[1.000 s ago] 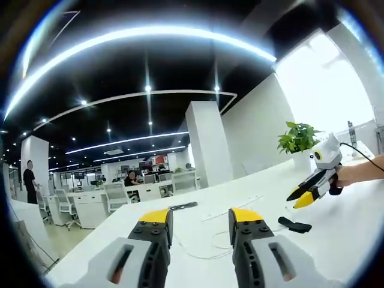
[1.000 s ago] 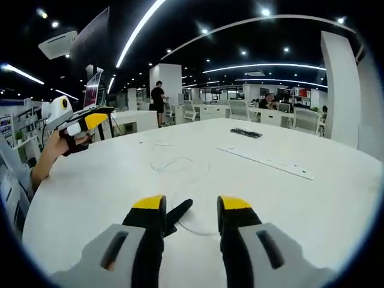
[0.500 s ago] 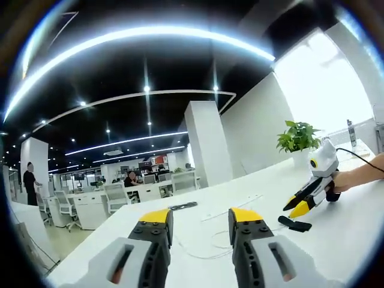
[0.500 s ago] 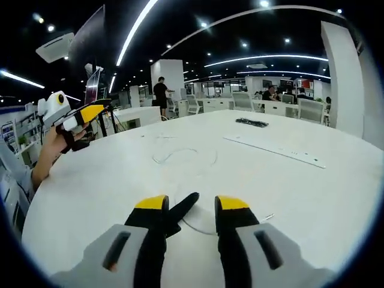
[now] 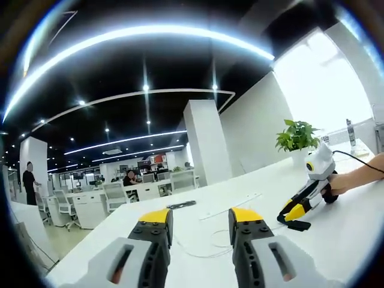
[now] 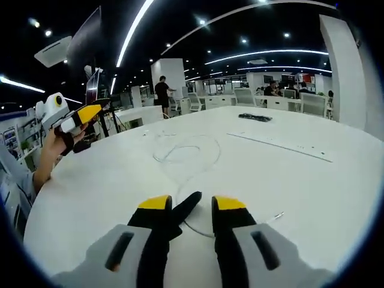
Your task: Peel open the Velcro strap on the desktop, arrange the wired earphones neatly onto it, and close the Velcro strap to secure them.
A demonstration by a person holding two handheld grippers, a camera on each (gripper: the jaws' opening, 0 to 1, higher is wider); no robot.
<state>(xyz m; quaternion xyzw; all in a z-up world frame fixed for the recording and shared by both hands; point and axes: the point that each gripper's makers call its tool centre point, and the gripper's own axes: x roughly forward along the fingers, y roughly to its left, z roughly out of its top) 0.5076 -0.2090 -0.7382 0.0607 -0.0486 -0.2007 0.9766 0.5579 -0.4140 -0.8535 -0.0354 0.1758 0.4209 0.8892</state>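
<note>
Velcro strap (image 6: 182,209) end behind jaw

Black Velcro strap (image 6: 182,208) flat on desk; white earphones (image 6: 183,150) loosely coiled beyond.

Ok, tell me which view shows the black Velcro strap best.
The right gripper view: the black Velcro strap lies close up on the white desktop, between the right gripper tips. The left gripper view shows it small and distant, under the right gripper.

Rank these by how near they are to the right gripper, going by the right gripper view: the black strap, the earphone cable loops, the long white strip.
1. Velcro strap, between the right gripper's jaws.
2. Earphone cable loops, mid-table.
3. Long white strip, farther right.
</note>
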